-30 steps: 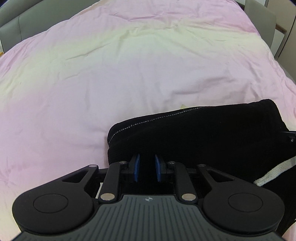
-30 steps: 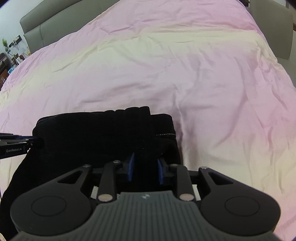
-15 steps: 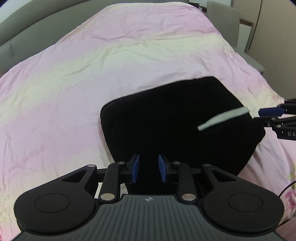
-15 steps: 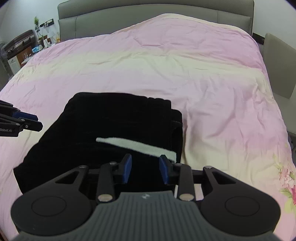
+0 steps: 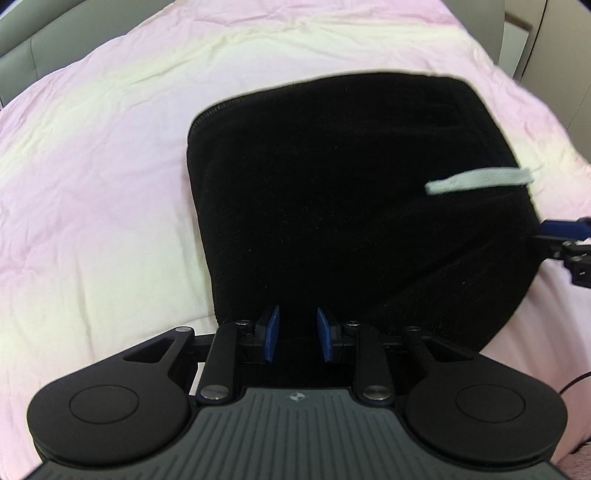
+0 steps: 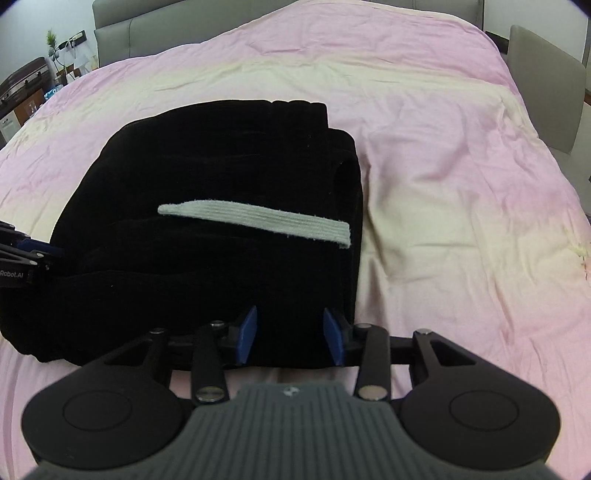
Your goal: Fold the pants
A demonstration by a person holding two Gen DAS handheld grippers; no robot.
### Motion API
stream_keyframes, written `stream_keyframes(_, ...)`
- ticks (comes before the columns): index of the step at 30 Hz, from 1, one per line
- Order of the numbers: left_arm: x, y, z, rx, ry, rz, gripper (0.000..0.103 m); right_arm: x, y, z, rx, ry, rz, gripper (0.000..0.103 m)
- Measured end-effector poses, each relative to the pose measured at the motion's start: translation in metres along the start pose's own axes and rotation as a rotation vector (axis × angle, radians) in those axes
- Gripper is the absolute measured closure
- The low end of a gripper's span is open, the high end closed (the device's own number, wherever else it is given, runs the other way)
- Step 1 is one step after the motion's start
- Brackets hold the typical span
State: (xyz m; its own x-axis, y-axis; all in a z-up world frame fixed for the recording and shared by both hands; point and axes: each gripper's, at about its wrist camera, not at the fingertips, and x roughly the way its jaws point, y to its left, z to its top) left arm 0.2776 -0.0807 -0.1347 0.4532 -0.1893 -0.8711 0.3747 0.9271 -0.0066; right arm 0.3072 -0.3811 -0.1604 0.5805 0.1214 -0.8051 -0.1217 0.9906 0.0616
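Both grippers have pulled back from the black pants (image 6: 207,236), which looked much closer a moment ago. Now the whole folded pile shows in both views. The pants lie in a thick square bundle on the pink and cream bedcover (image 6: 443,166), near its front edge. A pale ribbed strip (image 6: 258,219) lies flat across the top of the pile; in the left wrist view the same strip (image 5: 480,181) looks blurry.

The left gripper (image 5: 297,338) hangs at the near edge of the pile. Its blue pads (image 5: 272,334) stand a small way apart, and they have just been opening. Black cloth shows behind the gap, but the pads do not press on it.

The right gripper (image 6: 291,336) hangs at the near right corner of the pile. Its blue pads (image 6: 247,334) stand a bit wider, and they have just been opening too. They do not pinch the cloth.

Each gripper peeks into the other's view at the side of the pile.

Past the bed are a grey headboard (image 6: 155,26), a grey chair (image 6: 546,85) on the right, and a small plant (image 6: 51,40) far left.
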Motion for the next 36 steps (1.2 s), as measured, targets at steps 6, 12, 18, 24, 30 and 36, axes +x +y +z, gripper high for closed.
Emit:
stream_keyframes(6, -0.073, 0.009, -0.039, -0.083, -0.175, 0.038, 0.036, -0.036, 0.011, 0.001, 0.049, -0.090, -0.001, 0.066)
stream_keyframes(12, -0.073, 0.000, -0.095, -0.244, -0.189, 0.048, 0.034, -0.058, 0.052, -0.043, 0.162, -0.134, 0.135, 0.067)
stream_keyframes(18, -0.039, 0.024, -0.099, -0.505, -0.166, -0.062, 0.056, -0.021, 0.092, -0.059, 0.142, -0.127, 0.206, 0.069)
stream_keyframes(24, -0.047, 0.018, -0.075, -0.272, -0.039, 0.022, 0.089, -0.001, 0.088, -0.048, 0.109, -0.125, 0.160, 0.072)
stream_keyframes(30, -0.024, 0.002, -0.088, 0.040, 0.037, 0.134, 0.093, 0.016, 0.075, -0.051, 0.117, -0.095, 0.117, 0.075)
stream_keyframes(36, -0.005, 0.008, -0.118, 0.053, 0.019, 0.119, 0.094, 0.032, 0.066, -0.052, 0.126, -0.065, 0.129, 0.075)
